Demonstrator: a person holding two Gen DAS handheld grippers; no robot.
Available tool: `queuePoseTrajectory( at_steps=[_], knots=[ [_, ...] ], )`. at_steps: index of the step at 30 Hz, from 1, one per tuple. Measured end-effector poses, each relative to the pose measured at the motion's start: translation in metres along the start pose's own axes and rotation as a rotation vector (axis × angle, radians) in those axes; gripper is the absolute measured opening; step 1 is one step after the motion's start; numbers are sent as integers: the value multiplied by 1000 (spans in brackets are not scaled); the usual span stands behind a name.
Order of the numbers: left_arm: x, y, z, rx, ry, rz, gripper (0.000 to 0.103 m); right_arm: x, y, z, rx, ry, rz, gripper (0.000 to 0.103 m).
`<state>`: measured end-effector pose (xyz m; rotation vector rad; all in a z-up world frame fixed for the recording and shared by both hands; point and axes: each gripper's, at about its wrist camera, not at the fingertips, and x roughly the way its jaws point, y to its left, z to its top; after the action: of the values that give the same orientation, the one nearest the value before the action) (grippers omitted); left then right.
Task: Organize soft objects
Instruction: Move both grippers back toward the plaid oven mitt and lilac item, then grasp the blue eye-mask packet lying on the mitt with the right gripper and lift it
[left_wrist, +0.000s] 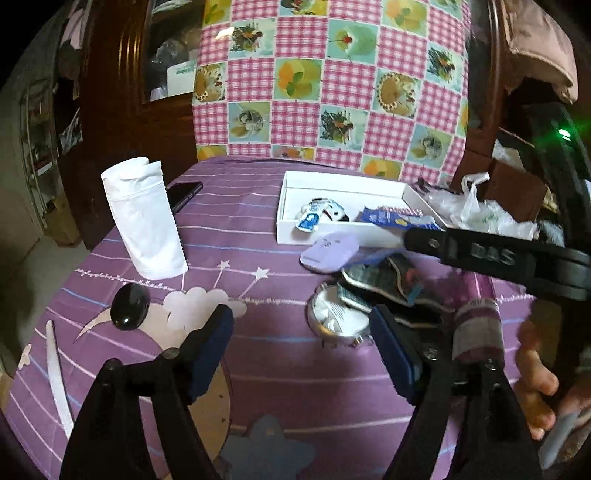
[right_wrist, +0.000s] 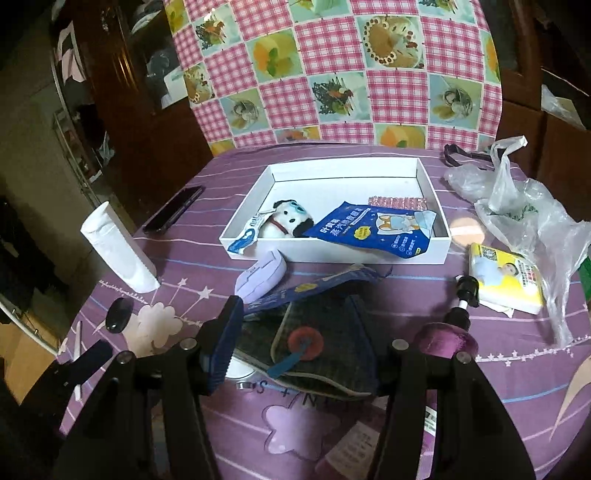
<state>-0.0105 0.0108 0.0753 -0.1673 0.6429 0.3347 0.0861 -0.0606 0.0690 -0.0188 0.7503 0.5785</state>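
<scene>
Purple striped tablecloth (right_wrist: 369, 435) covers the table; edges cut off by the fisheye rim. White box (right_wrist: 439, 221) sits at 12 o'clock of centre in the right wrist view, open top. Inside: plush dog (right_wrist: 284, 221) at the box's 9 o'clock, partly under a blue pouch (right_wrist: 369, 230) that overhangs the front wall; pink strip at 1 o'clock mostly hidden behind the pouch.

Plastic bag (right_wrist: 517, 206) crumpled at 3 o'clock, contents unreadable. White roll (left_wrist: 144, 225) upright at 10 o'clock in the left wrist view. Yellow tissue pack (right_wrist: 506, 280) near the bag, part tucked under it.

Right gripper (right_wrist: 306, 336): jaws apart w/ the dark plaid eye mask (right_wrist: 325, 332) between them; right finger hidden behind the mask, so can't tell if it's clamped. Second blue pouch under the mask, mostly covered.

Left gripper (left_wrist: 301, 328): jaws wide apart, holding nothing, above a round tin (left_wrist: 332, 317) half hidden by the mask pile. Lilac case (left_wrist: 328, 251) just in front of the box. Black oval (left_wrist: 129, 306) at 9 o'clock.
</scene>
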Motion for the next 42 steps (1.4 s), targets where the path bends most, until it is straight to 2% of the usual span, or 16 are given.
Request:
queuePoseTrajectory(
  at_steps=[4,10,14,20,23,27,31,36,42],
  knots=[
    [-8,2,-1,-10,-21,-13,80,4,-4,0,42,-6,38,58],
    [-14,7,1,-39,-26,-18,80,9,0,-5,26,-1,20,58],
    [-15,7,0,-39,-19,-24,80,13,5,-9,7,1,-23,58],
    [-17,11,1,-46,-36,-23,80,12,1,-7,25,23,-13,58],
    [-11,16,1,-45,-60,10,80,11,-2,-2,27,53,-64,58],
    [10,27,1,-62,-21,22,80,6,-5,3,33,92,-73,58],
    [28,34,-3,-78,16,-1,80,-1,-1,5,9,89,-47,58],
    [35,34,-7,-79,4,-8,80,3,3,3,-12,110,12,58],
    [36,27,-8,-35,-28,12,80,6,-13,3,102,88,119,58]
  ],
)
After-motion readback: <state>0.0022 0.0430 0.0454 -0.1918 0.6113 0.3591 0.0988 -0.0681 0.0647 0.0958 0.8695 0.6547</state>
